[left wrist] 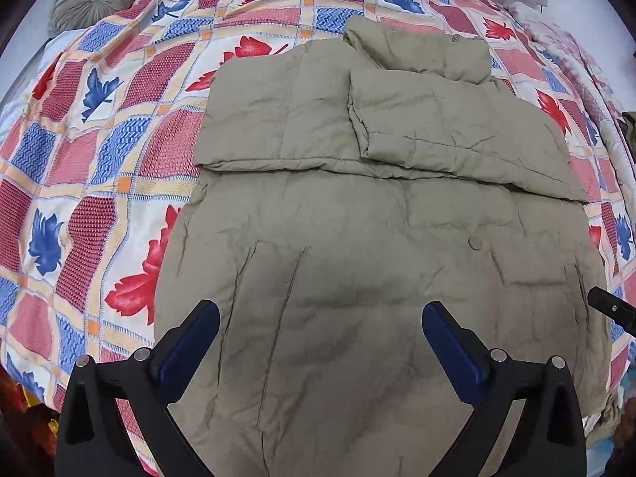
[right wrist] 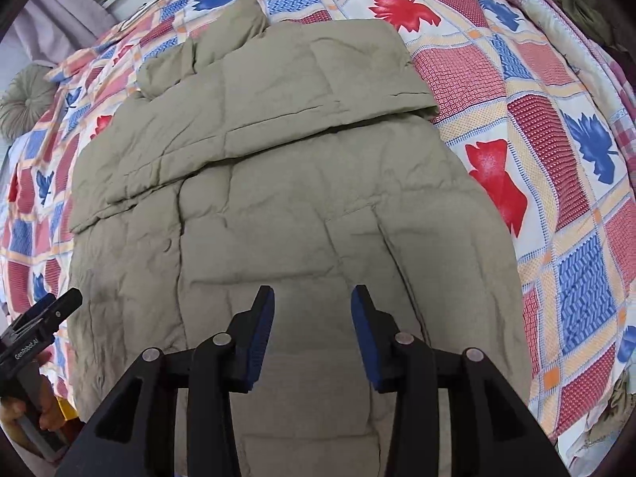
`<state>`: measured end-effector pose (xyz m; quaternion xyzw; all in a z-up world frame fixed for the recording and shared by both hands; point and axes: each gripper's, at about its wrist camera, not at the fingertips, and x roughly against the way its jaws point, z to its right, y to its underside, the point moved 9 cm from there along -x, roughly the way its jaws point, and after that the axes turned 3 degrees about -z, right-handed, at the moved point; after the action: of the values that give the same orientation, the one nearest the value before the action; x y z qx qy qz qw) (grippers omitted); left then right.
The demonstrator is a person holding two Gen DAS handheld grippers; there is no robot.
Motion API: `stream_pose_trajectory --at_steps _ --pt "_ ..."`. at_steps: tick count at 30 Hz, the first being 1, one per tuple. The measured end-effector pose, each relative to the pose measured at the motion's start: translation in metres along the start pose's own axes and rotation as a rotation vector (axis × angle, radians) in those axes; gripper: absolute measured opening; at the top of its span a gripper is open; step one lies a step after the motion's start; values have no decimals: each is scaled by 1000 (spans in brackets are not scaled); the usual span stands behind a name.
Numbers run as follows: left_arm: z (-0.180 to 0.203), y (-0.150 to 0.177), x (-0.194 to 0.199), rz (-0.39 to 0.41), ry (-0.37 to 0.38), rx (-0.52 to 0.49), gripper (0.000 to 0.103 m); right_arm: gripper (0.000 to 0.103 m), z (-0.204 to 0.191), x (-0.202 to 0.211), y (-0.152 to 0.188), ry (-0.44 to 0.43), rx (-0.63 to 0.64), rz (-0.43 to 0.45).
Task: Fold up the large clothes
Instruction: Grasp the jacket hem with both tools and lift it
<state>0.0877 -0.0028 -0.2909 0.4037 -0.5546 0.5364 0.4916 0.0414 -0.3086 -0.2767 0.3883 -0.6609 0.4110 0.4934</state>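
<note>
Left wrist view: the left gripper (left wrist: 320, 332), jaws wide apart and empty, hovers over the hem of the khaki jacket (left wrist: 377, 214), which lies flat on the bed with both sleeves folded across its chest. It would do best to pinch the hem corner. A round cushion (left wrist: 93, 0) sits beyond the patterned bedspread (left wrist: 99, 127).

Right wrist view: the right gripper (right wrist: 313, 326), jaws parted and empty, should take the opposite corner and lift evenly.

lying plain khaki-olive, the puffer jacket (left wrist: 357, 238); showing red, pink, blue and cream checks with red and blue leaves, the bedspread (left wrist: 99, 139); sitting grey-green, the round cushion (left wrist: 89, 0); wearing black with blue pads (right wrist: 260, 338), the grippers.
</note>
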Motion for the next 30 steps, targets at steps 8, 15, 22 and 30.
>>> stream_pose_trajectory --at_steps 8,15,22,30 --pt "-17 39 14 -62 1 12 102 66 -7 23 19 -15 -7 -10" --pt "-39 74 22 -134 46 48 102 76 5 39 45 -124 -130 -52" --pt "-55 107 23 -216 169 157 102 85 40 39 83 -245 -341 -113" --pt "-52 138 20 -299 294 233 102 87 59 32 121 -361 -521 -154"
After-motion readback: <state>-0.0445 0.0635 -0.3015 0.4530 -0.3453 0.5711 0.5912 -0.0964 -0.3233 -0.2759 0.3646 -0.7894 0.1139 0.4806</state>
